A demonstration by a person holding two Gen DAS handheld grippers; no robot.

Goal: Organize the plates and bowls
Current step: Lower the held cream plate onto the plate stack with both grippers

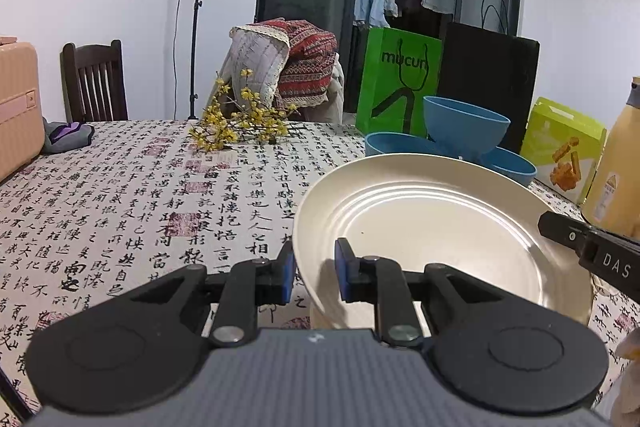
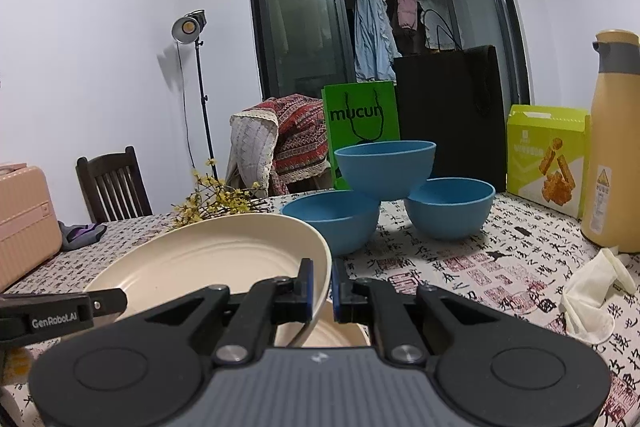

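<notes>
Both the left gripper [image 1: 314, 273] and right gripper [image 2: 322, 293] pinch the cream plate [image 1: 432, 223] by opposite rims, held just above another plate [image 2: 340, 333]; three blue bowls [image 2: 386, 167] ahead remain piled loosely, not nested.

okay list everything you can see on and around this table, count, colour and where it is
cream plate: one, cream, held tilted above the table, near side
second cream plate: one, cream, under the held one, mostly hidden
blue bowls: three, blue, behind the plates, one resting on the rims of the other two
tablecloth: one, white with black and red calligraphy, covers the table
yellow flowers: one sprig, far edge
green bag: one, behind the bowls
black bag: one, beside the green one
green box: one, right of the bowls
yellow flask: one, far right
white glove: one, crumpled, right side
left gripper: black, blue pads, clamped on the plate's left rim
right gripper: same, clamped on its right rim
</notes>
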